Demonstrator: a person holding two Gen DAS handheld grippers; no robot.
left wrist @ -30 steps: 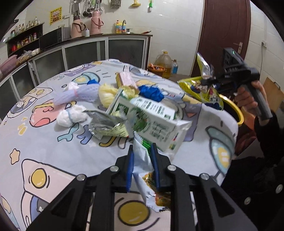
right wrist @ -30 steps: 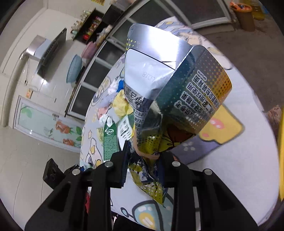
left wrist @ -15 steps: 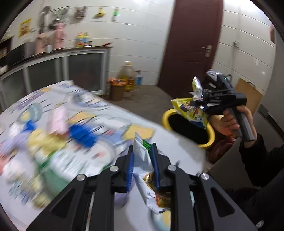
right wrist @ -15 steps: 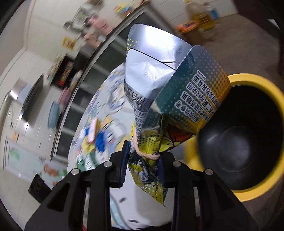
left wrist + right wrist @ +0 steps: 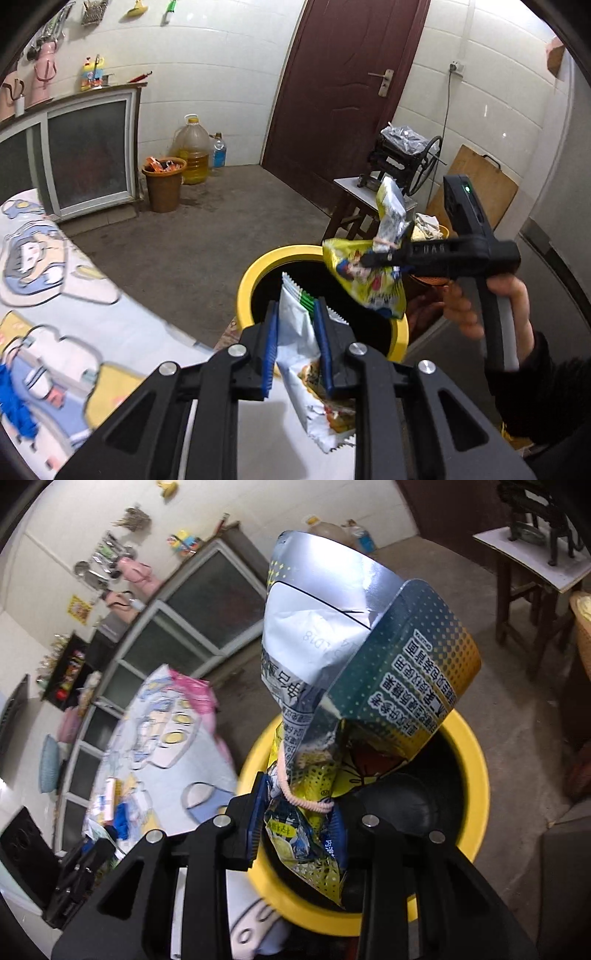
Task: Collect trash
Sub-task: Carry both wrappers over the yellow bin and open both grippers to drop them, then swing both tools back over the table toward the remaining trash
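Note:
My left gripper is shut on a white snack wrapper with a green stripe, held at the near rim of the yellow trash bin. My right gripper is shut on a yellow and silver snack bag tied with a pink band, held over the bin's black opening. In the left wrist view the right gripper holds that bag above the bin's far side.
The table with a cartoon cloth lies left of the bin, with more trash on it. An orange bin, an oil jug, a brown door and a stool with a machine stand beyond.
Both grippers swung from the table to the yellow bin, still holding their wrappers. The right bag now hangs over the bin's opening.

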